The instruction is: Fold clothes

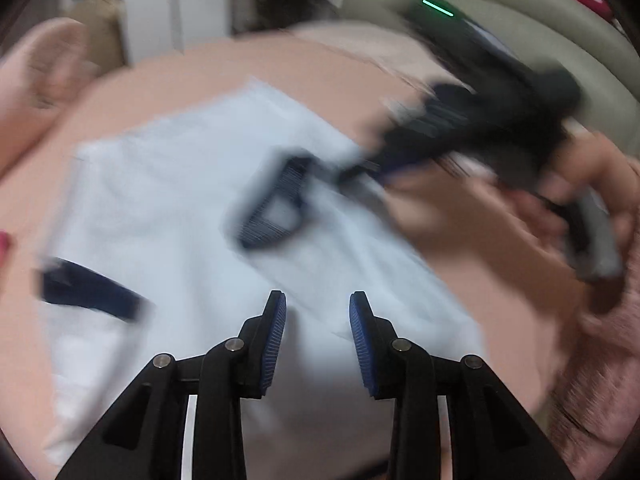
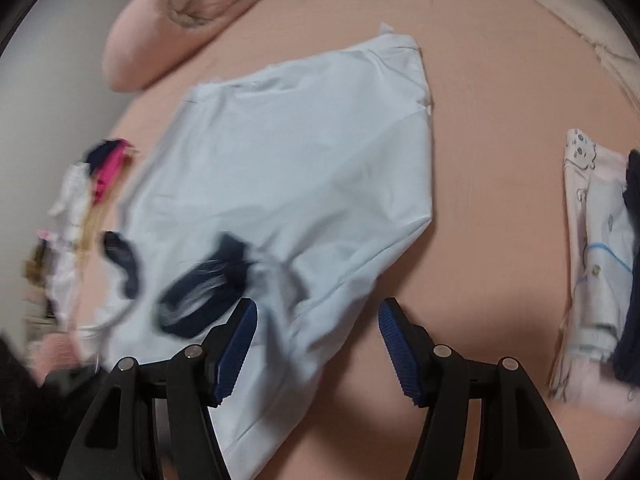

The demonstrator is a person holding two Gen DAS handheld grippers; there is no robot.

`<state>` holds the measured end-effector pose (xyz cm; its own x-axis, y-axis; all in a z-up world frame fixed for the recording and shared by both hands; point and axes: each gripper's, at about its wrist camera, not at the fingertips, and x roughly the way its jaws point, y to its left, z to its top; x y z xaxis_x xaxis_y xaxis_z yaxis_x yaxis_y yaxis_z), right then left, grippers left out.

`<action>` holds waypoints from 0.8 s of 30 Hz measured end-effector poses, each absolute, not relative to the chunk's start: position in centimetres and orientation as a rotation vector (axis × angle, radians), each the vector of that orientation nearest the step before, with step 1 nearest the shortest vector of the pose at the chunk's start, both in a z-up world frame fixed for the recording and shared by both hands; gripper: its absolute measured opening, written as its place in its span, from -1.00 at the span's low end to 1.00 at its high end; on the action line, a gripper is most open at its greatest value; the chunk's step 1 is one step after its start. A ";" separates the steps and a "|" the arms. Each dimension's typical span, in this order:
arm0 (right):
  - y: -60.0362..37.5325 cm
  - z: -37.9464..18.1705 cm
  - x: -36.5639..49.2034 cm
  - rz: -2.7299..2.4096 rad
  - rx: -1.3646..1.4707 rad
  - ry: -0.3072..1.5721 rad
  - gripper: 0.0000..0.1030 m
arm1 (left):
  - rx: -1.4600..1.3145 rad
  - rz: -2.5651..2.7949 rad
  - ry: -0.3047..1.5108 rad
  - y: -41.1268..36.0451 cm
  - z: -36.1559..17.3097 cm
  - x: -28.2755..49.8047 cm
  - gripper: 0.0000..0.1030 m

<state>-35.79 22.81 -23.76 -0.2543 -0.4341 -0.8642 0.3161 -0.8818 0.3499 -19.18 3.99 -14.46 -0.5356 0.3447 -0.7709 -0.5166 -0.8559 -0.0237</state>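
Firstly, left wrist view, heavily blurred. Item: one pale blue short-sleeved cotton shirt with navy trim (image 1: 192, 208), laid flat on the peach-pink bed sheet (image 1: 328, 68). My left gripper (image 1: 318, 320) hung over its near part, blue ribbed pads parted with only cloth visible below the gap; I saw nothing nipped between them. Across the shirt, a hand (image 1: 532, 216) carried my right gripper (image 1: 276, 204), its jaws spread above the fabric, holding nothing that I could make out. A navy sleeve cuff (image 1: 88, 292) showed at the left edge.

Next, right wrist view. Same shirt, lying mid-bed. Its long axis ran on a diagonal, from the rumpled end beside the near fingers up and to the right, where the straighter edge pointed towards the far side of the bed. The navy collar band (image 2: 196, 296) lay at the near end, just beside the left pad. Jaws stood wide, empty. Also entered: a pink pillow (image 2: 160, 28) at the far left, a heap of unsorted mixed-colour garments (image 2: 80, 216) at the left edge, a stack of folded printed clothes (image 2: 596, 248) at the right.

Handling, as I judged it: light, limp, thin, likely to sag and crease when lifted, not fragile. Best hold appeared to be the doubled seams at shoulder or hem corners, one per gripper, rather than the loose middle.
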 end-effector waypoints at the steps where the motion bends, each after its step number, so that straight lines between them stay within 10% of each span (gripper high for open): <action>1: 23.2 -23.2 -35.5 -2.153 1.532 -0.156 0.23 | -1.101 2.409 0.320 3.6 -14.1 -19.9 -0.42; 15: 21.5 -25.4 -34.3 -2.057 1.600 -0.053 0.23 | -0.863 2.241 0.903 7.5 -16.5 -21.2 -0.62; 24: 20.4 -26.2 -33.3 -1.899 1.596 0.119 0.35 | -1.130 2.402 0.569 4.3 -15.1 -27.2 -0.79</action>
<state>-33.28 20.44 -26.21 -0.0517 -0.4125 -0.9095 0.5231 -0.7870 0.3272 -27.23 4.25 -15.09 -0.5796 0.1995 -0.7901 -0.5328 -0.8264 0.1822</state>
